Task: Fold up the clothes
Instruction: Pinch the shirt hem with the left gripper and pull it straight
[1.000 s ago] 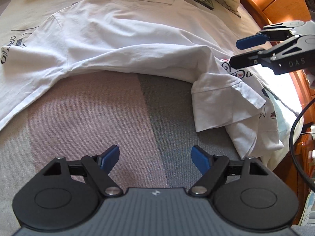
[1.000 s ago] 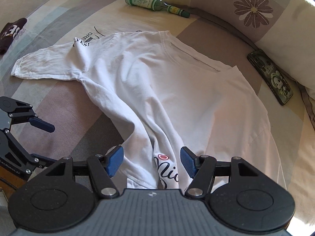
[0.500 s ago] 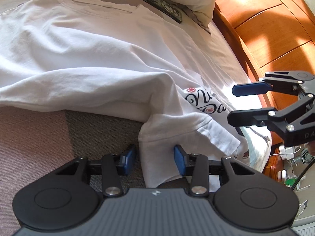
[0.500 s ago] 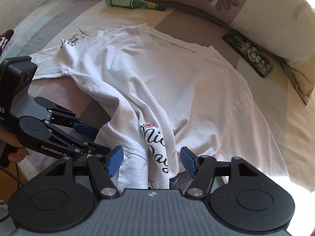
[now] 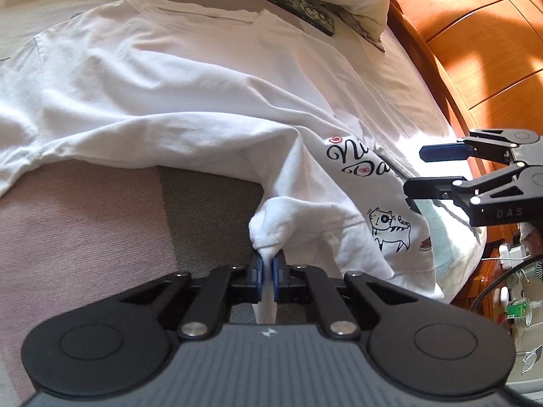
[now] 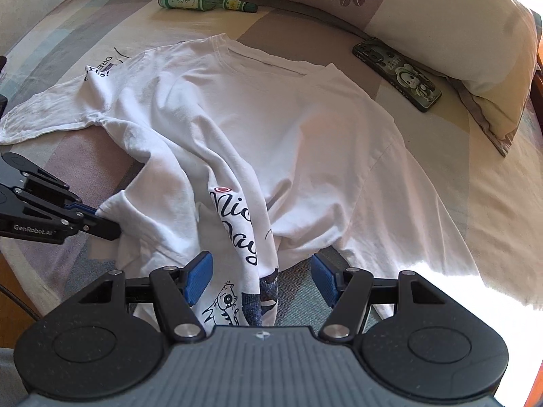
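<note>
Gripping the hem corner of the white T-shirt [image 5: 210,101] is the step in hand: the left gripper [image 5: 267,273] has just been closed on it, at six o'clock. The right gripper [image 6: 261,276], gaping empty, probably needs the opposite corner, toward three o'clock.

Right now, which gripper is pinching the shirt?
The left gripper: its jaws have just closed on the white T-shirt's hem. The right gripper's jaws stand open.

Green bottle [image 6: 203,0] lying left of the flowered pillow [image 6: 424,20]; phone [image 6: 397,74] flat just below it; wooden headboard [image 5: 475,51] behind.
</note>
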Tool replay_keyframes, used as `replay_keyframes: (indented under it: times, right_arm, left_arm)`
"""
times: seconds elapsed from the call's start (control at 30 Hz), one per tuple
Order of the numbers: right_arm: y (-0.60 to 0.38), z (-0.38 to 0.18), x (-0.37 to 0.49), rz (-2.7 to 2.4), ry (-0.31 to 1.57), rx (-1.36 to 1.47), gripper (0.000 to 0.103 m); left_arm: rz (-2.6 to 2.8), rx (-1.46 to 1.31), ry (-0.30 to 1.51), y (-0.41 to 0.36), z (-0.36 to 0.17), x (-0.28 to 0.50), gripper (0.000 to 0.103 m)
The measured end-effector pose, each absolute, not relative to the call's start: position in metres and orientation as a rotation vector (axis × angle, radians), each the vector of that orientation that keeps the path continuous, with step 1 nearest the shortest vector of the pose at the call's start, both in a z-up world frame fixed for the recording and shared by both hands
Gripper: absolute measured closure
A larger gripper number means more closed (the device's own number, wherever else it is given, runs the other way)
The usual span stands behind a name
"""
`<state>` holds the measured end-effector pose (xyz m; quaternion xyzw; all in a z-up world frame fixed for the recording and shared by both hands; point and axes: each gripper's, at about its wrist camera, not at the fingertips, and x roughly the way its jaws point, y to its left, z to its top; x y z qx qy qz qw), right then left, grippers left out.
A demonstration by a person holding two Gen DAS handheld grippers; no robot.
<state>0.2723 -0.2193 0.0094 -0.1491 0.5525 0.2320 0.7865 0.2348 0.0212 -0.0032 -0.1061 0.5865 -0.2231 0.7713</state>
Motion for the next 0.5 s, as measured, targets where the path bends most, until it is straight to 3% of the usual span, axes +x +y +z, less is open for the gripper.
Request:
replay_keyframes:
  times: [0.5]
  right_arm:
    - [-0.246, -0.003, 0.254, 0.423, 1.309, -0.264, 0.034]
  left_arm:
    - [-0.226, -0.151, 1.491, 0.120, 0.020, 0.167, 0.100]
